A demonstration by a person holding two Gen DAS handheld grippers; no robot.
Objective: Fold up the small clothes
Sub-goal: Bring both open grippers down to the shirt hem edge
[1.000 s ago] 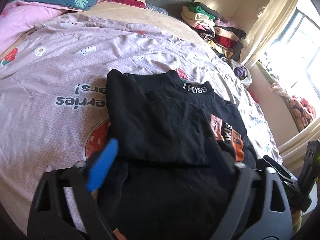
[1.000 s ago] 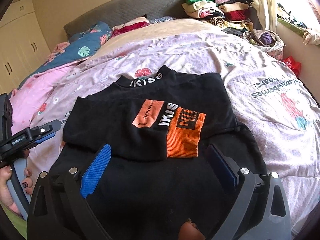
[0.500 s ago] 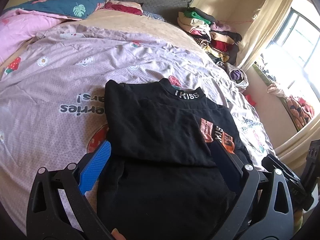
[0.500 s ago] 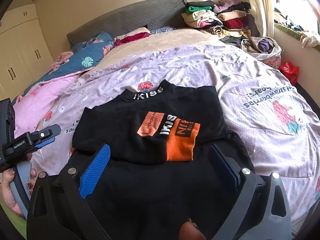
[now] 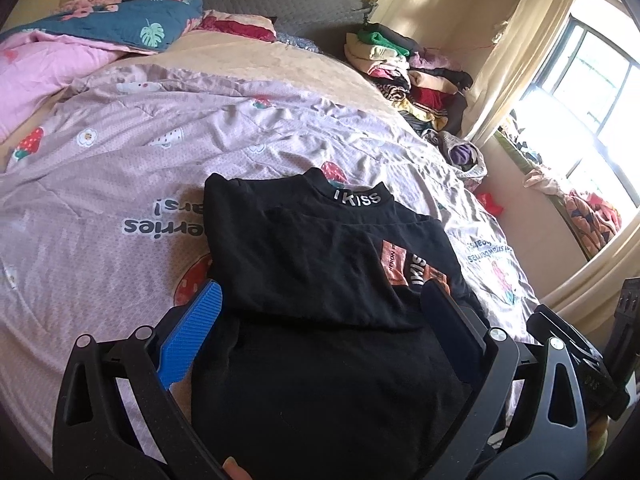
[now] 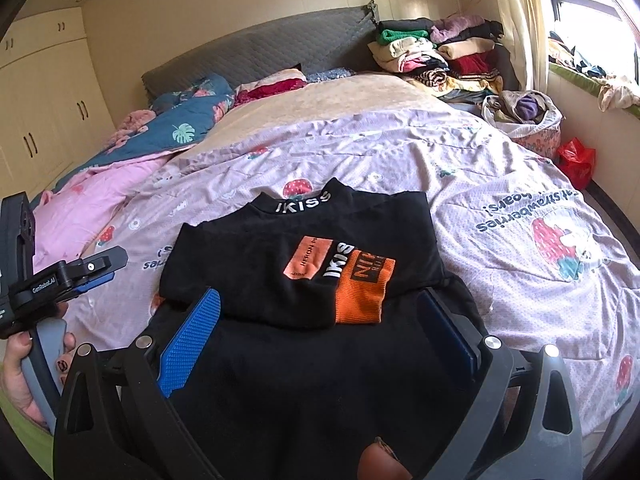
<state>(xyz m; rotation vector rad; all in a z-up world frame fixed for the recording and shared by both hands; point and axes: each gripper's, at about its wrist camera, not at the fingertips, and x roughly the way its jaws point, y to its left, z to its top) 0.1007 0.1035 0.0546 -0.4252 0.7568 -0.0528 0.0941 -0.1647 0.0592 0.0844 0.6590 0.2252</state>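
A black top [image 5: 316, 264] with an orange patch and an "IKISS" collar lies on the lilac strawberry bedspread [image 5: 100, 184], its sleeves folded across the chest. It also shows in the right wrist view [image 6: 304, 276]. My left gripper [image 5: 324, 308] is open and empty, held above the top's lower part. My right gripper [image 6: 320, 312] is open and empty too, above the hem near the orange cuff [image 6: 362, 292]. The left gripper shows at the left edge of the right wrist view [image 6: 96, 272].
A stack of folded clothes [image 6: 440, 52] sits at the bed's far right corner by the grey headboard [image 6: 260, 52]. Pink and blue quilts [image 6: 132, 152] lie at the left. A bag of clothes [image 6: 524, 116] and a red bag [image 6: 576, 160] stand beside the bed.
Both grippers have pulled back and risen from the top, which now looks smaller and lies untouched. The left gripper's jaws have opened wider.
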